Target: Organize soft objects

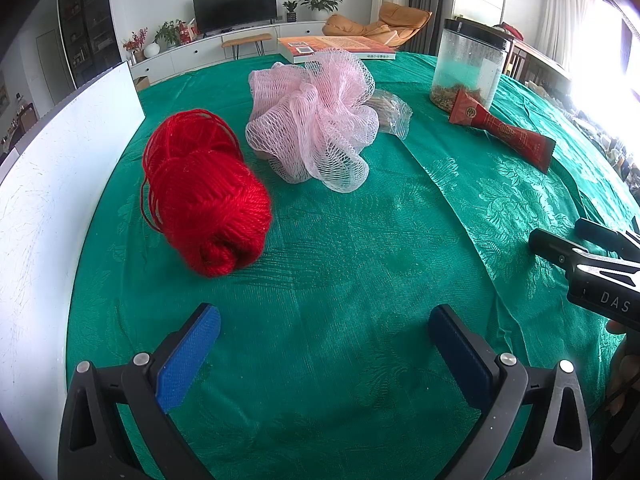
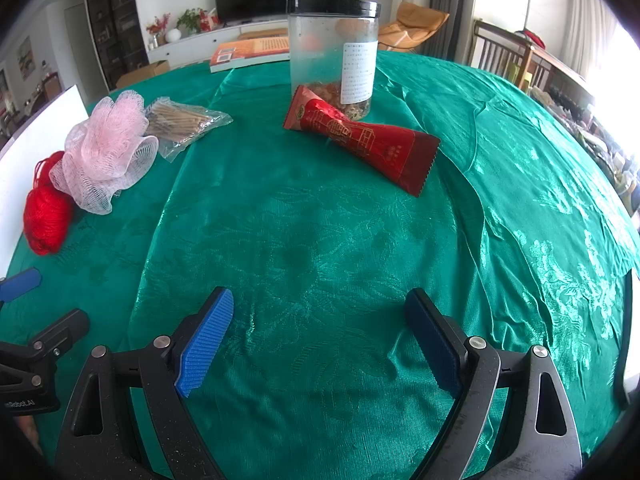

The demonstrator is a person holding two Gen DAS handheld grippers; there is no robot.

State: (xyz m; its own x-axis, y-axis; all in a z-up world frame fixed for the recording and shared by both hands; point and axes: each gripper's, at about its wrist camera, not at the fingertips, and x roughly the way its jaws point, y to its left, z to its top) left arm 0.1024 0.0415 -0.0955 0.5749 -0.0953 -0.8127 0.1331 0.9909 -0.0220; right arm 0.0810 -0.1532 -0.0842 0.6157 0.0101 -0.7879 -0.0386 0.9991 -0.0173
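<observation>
Both my claws are spread wide with nothing in them, left gripper (image 1: 324,320) and right gripper (image 2: 320,304) hovering over the green tablecloth (image 1: 360,240). Red yarn (image 1: 206,196) lies near the tabletop's left edge by a white board (image 1: 60,168), pink mesh sponge (image 1: 316,120) just behind it.

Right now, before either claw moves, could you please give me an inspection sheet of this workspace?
Surface: green tablecloth, creased.
Job's things: red yarn ball beside pink mesh bath pouf; both untouched.
Clutter: clear bag of sticks, red snack packet, black-lidded jar, book, white board.
Grippers: left claw open, empty; right claw open, empty.
Cables: nothing seen.
Surroundings: television, potted plants, orange lounge chair.
</observation>
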